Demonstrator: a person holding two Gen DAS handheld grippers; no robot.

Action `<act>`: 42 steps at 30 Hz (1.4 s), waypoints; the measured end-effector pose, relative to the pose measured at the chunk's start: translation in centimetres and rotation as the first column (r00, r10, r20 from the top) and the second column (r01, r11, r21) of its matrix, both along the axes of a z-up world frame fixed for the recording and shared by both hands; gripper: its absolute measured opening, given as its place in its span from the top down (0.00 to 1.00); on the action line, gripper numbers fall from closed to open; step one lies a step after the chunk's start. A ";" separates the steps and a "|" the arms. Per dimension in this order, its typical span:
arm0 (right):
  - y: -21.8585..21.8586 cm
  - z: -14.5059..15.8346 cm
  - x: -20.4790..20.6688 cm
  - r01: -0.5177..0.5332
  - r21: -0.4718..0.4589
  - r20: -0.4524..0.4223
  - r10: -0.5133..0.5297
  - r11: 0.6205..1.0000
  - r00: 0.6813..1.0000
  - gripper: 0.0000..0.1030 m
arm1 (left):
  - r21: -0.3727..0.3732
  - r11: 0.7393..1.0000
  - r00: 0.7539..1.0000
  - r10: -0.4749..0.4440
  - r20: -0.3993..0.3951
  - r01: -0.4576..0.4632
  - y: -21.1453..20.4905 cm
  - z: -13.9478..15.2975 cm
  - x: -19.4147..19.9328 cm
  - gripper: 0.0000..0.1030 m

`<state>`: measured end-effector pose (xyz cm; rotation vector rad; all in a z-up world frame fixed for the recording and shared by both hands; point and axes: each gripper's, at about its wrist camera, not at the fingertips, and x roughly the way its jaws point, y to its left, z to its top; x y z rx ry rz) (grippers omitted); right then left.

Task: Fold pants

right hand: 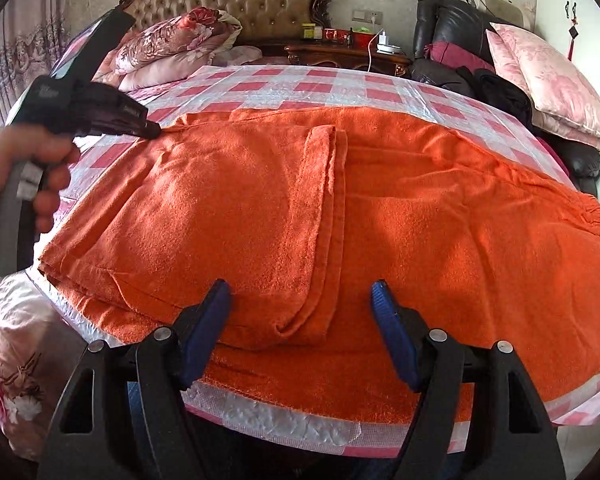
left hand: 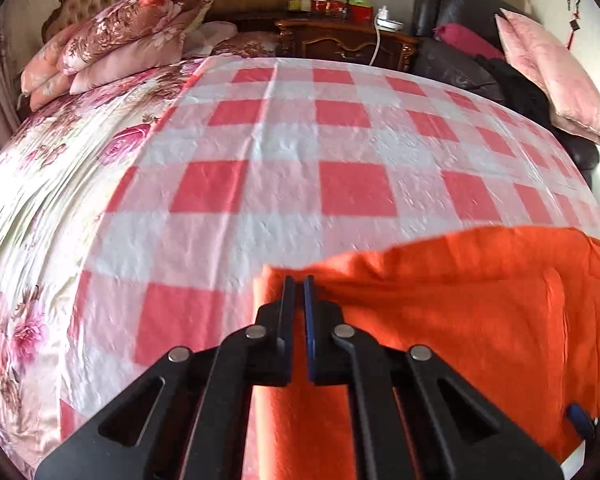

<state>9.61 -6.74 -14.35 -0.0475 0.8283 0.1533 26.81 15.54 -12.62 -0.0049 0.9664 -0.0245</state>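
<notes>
Two grippers, left gripper [left hand: 297, 280] clamped on orange pants [right hand: 400, 200], right gripper [right hand: 300, 292] wide open, no legible writing.

My left gripper [left hand: 298, 280] points steeply down, its jaws pressed together, pinching the edge of the pants [left hand: 460, 320]. In the right wrist view my left hand [right hand: 16, 184] wraps the grey handle, fingers [right hand: 48, 204] curled round it, at the far left edge of the cloth. My right gripper [right hand: 300, 292] tilts down too, jaws spread wide, blue pads [right hand: 208, 328] either side of a fold, not pressing it.
</notes>
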 end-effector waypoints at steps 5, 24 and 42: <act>0.0 0.0 0.1 0.008 0.003 -0.001 -0.008 1.000 1.000 0.32 | 0.029 0.997 0.996 -0.075 0.058 0.073 -2.5 1.8 -1.9 0.94; 0.1 0.0 -0.1 0.020 -0.001 -0.010 -0.020 1.000 1.000 0.31 | -0.016 1.000 0.998 0.016 0.060 -0.015 -3.7 -0.3 -13.6 0.63; 0.0 0.0 -0.1 0.017 -0.001 -0.010 -0.017 1.000 1.000 0.29 | 0.022 1.000 0.987 0.007 0.160 -0.011 -3.7 -2.3 -16.1 0.55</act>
